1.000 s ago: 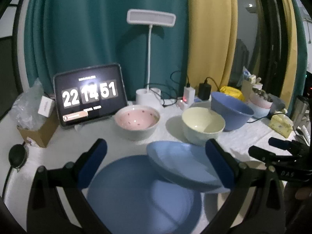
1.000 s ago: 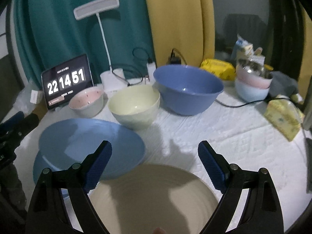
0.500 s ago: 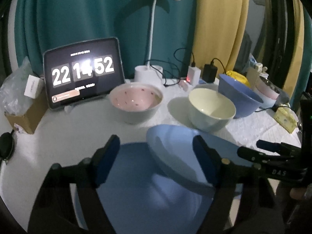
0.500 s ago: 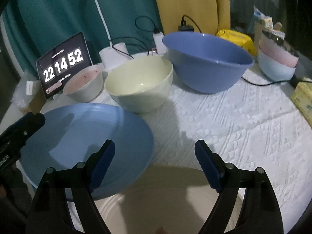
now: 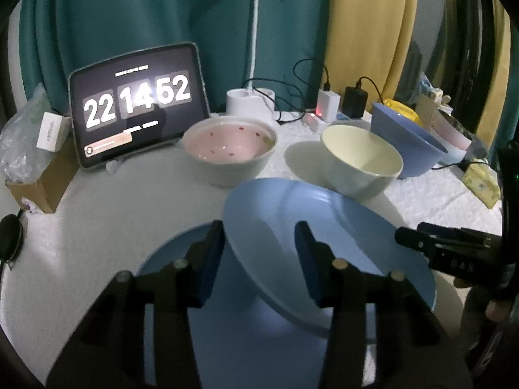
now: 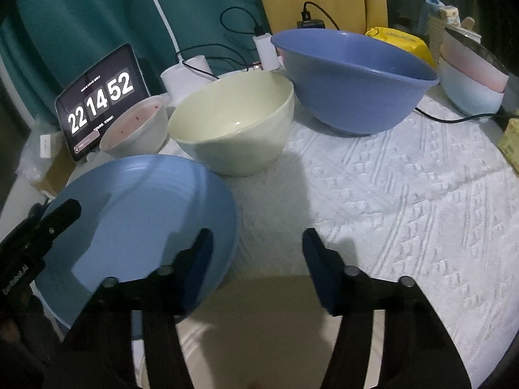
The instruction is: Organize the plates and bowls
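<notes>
Both claws have narrowed since earlier, jaws apart: left gripper (image 5: 259,253) straddles the tilted blue plate (image 5: 324,240), rim toward 11 o'clock; right gripper (image 6: 256,259) holds nothing; two blue plates, three bowls.

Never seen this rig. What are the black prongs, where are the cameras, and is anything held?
A person holds a two-finger gripper in each hand; each carries a forward-looking camera. One picture looks past the left gripper, the other past the right gripper. On the white cloth stand a pink-lined bowl, a cream bowl, a large blue bowl and a tablet clock. A tilted blue plate lies over a second blue plate. Both grippers look open; neither clearly clamps anything.
</notes>
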`<state>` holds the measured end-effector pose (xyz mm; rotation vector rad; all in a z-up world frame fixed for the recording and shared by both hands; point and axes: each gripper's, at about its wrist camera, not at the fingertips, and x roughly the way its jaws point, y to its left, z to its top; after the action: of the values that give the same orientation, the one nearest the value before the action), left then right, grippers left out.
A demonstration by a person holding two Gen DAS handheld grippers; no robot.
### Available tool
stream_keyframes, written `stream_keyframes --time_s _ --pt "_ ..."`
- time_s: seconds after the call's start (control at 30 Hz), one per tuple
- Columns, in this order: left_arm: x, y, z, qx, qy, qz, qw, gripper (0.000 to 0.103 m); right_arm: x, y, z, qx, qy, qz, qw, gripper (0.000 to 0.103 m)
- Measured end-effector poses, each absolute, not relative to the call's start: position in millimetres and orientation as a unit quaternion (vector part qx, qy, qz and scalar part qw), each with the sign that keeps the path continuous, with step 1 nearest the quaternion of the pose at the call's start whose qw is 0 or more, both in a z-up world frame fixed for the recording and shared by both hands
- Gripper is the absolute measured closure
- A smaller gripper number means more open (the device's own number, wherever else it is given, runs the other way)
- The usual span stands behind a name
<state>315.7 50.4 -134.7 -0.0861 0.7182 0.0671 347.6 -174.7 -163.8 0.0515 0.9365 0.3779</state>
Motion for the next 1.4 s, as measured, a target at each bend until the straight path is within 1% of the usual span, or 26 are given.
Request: stream_keyframes --time_s 0.13,0.3,0.33,0.4,0.43,0.47,0.53,0.8,1.07,1.4 --pt "314 53 -136 -0.039 0.353 0.035 0.934 0.061 350 -171 -167 0.031 0.452 0.187 0.872 0.047" --pt "314 59 -143 -0.043 0.362 0.041 0.93 0.068 353 -166 -169 0.03 0.455 0.188 0.87 0.047" --pt "314 59 -144 -0.044 0.363 0.041 0.93 0.068 353 -166 -169 0.029 0.455 0.189 0.87 0.05" --pt "312 59 -144 -0.044 0.362 0.041 0.93 0.068 353 -163 -170 0.029 0.457 0.193 0.868 0.063" --pt "312 59 -144 -0.045 0.361 0.04 0.931 0.068 354 -161 -171 0.031 0.459 0.196 0.866 0.076" --pt "312 59 -144 -0.046 0.361 0.039 0.931 0.068 354 -159 -172 0.031 0.463 0.199 0.863 0.082" --pt "310 58 -143 -0.047 0.359 0.037 0.931 0.069 352 -154 -174 0.031 0.466 0.214 0.858 0.087" --pt "302 60 -141 -0.051 0.36 0.033 0.931 0.072 346 -148 -169 0.019 0.457 0.207 0.865 0.089" --pt "290 59 -138 -0.054 0.355 0.028 0.933 0.072 338 -152 -163 0.028 0.445 0.203 0.872 0.091" --pt "272 52 -124 -0.048 0.336 0.024 0.94 0.072 320 -159 -146 0.028 0.424 0.196 0.884 0.091"
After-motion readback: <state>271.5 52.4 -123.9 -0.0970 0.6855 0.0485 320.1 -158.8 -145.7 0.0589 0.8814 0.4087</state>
